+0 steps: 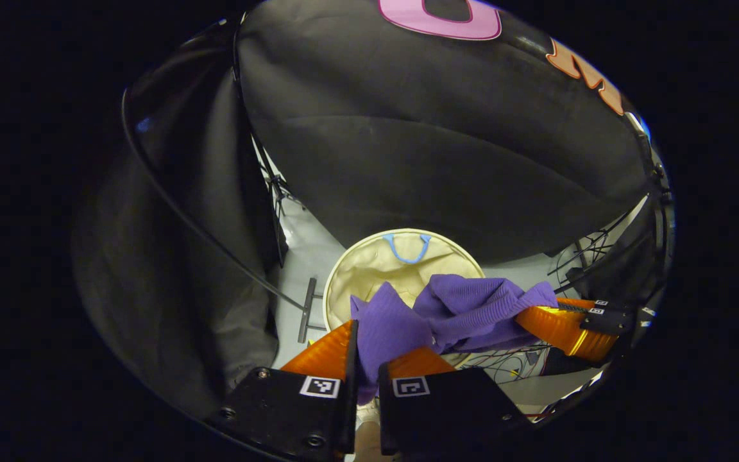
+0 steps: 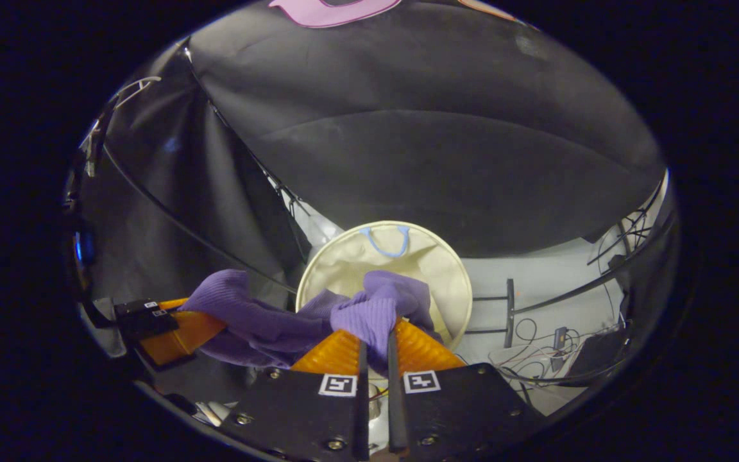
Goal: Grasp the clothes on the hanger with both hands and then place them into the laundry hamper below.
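Observation:
A purple knitted garment [image 1: 453,311] hangs stretched between both grippers above the round cream laundry hamper [image 1: 369,269]. In the left gripper view my left gripper [image 1: 367,340] is shut on one bunched end of the cloth, and the right gripper [image 1: 562,324] holds the other end at the right. In the right gripper view my right gripper [image 2: 376,343] is shut on a fold of the purple garment [image 2: 260,321], with the left gripper [image 2: 170,330] off to the left. The hamper [image 2: 344,263] stands open below, blue handle at its far rim.
Black cloth walls close in behind and to the sides. A thin black rail [image 1: 170,192] curves past on the left. Loose cables and a small device [image 2: 559,340] lie on the white floor right of the hamper, beside a black stand foot [image 2: 507,301].

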A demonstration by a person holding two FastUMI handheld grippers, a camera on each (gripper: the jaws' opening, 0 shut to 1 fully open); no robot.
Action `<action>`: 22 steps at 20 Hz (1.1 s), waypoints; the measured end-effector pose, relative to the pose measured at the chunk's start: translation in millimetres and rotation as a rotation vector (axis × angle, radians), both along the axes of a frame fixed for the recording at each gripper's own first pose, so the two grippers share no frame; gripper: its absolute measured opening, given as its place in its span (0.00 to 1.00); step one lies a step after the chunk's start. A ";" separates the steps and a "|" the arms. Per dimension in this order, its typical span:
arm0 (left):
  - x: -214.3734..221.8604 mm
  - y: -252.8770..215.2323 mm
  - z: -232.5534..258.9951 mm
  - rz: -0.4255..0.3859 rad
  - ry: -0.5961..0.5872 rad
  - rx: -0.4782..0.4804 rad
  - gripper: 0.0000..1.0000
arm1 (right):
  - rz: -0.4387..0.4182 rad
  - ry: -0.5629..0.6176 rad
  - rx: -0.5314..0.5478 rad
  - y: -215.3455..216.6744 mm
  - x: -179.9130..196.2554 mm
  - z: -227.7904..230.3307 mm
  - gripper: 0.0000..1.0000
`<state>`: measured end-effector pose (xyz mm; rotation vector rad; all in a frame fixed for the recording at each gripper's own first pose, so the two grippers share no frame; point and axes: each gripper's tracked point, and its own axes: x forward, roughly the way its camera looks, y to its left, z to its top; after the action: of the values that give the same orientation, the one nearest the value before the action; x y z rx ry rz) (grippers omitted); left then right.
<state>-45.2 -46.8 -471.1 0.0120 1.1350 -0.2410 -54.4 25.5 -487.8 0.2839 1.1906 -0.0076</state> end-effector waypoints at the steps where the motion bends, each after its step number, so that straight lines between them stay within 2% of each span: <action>1: -1.9 -0.3 -0.5 0.005 0.005 -0.004 0.19 | -0.010 -0.001 0.005 1.6 -0.7 -0.3 0.12; 4: -5.5 4.5 -5.8 0.012 0.013 -0.004 0.21 | -0.030 -0.016 0.012 -1.7 5.9 4.8 0.21; 10: -4.5 4.3 -5.0 0.002 -0.006 -0.021 0.19 | -0.042 -0.048 -0.006 -11.7 8.7 14.1 0.21; 13: 5.7 1.4 2.5 -0.008 -0.057 -0.040 0.20 | -0.039 -0.098 -0.032 -21.1 13.6 27.5 0.21; 18: 37.5 -19.0 74.6 -0.036 -0.247 -0.088 0.19 | -0.016 -0.275 -0.103 -40.8 49.4 79.6 0.21; 22: 65.8 -39.7 141.4 -0.061 -0.434 -0.137 0.19 | -0.039 -0.439 -0.152 -57.1 65.1 154.0 0.21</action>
<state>20.6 -86.5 -329.7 -0.0212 0.6853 -0.3515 10.8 -31.6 -333.7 0.1635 0.7433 -0.0667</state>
